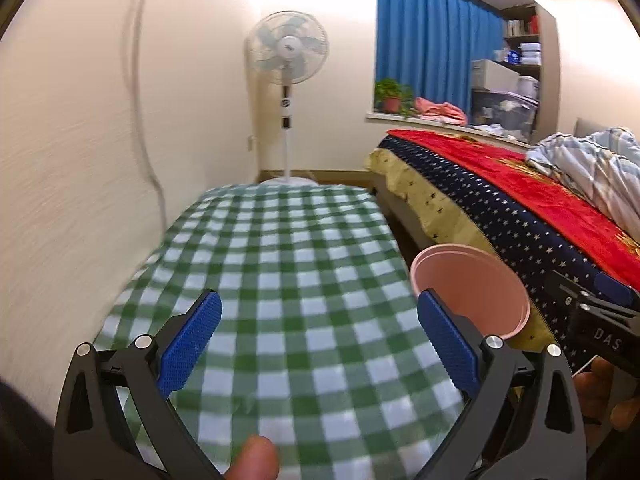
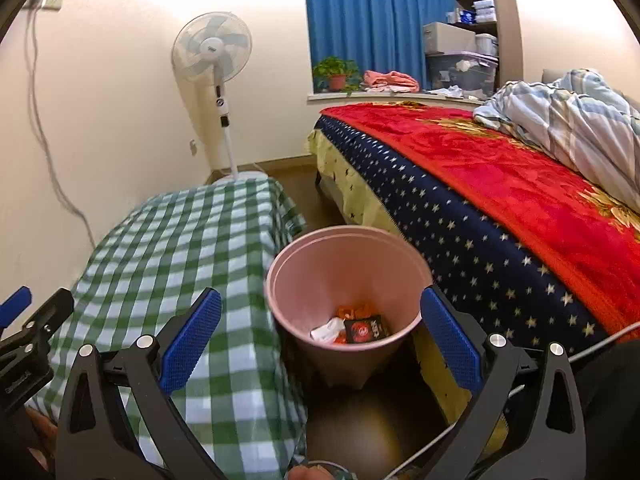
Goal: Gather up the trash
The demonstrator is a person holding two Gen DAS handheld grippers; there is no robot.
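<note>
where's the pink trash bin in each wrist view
Left wrist: the pink trash bin sits at lower right, partly hidden behind the left gripper's right-hand finger; only its rim and inside wall show.
Right wrist: the bin is centre frame on the floor, between the green checked cloth and the bed, wrappers inside.
Shared landmark: the standing fan at the far wall.
</note>
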